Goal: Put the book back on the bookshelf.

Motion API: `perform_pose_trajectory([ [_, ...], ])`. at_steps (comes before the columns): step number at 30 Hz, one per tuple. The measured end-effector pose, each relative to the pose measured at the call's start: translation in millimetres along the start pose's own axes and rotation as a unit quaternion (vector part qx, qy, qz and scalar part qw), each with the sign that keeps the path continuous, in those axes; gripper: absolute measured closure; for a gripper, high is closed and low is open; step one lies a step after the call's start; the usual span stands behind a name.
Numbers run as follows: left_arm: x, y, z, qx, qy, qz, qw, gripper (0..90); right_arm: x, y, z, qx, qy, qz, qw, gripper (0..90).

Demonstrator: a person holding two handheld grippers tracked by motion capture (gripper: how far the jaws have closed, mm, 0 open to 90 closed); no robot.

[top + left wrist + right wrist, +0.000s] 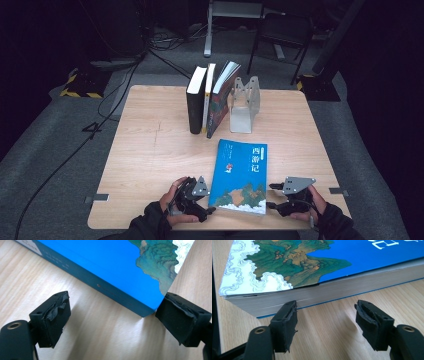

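Low over the desk [150, 150], both hands flank the blue book [240, 175]. Left gripper [207, 210] jaws gape at its spine corner; right gripper [270, 196] jaws stand open, gripping nothing, by its page edge.

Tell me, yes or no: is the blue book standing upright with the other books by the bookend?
No: the blue book lies flat on the table, apart from the three upright books beside the bookend.

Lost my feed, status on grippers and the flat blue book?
Left gripper open at spine corner. Right gripper open at page edge. Blue paperback book flat on wooden table, unheld. Nothing in the way.
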State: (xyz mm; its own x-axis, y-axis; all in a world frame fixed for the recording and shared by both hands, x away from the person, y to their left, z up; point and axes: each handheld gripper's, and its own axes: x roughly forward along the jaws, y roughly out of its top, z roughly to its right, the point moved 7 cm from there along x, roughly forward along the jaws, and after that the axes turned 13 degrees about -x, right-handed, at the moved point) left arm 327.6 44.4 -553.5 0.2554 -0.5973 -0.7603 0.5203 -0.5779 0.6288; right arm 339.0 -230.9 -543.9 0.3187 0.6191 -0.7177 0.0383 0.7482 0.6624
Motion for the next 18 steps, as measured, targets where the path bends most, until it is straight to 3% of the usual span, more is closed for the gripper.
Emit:
perform_pose_trajectory([
  [15, -2.4, 1.0, -22.6, -0.02, 0.016, -0.001, 0.9997, 6.9, 5.1, 12.5, -3.4, -0.003, -0.015, 0.008, 0.9999, 34.4],
  [18, -2.2, 2.1, -26.2, -0.024, 0.019, 0.001, 0.9995, 6.6, 1.3, 16.1, -0.5, 0.008, -0.017, 0.024, 0.9995, 35.4],
])
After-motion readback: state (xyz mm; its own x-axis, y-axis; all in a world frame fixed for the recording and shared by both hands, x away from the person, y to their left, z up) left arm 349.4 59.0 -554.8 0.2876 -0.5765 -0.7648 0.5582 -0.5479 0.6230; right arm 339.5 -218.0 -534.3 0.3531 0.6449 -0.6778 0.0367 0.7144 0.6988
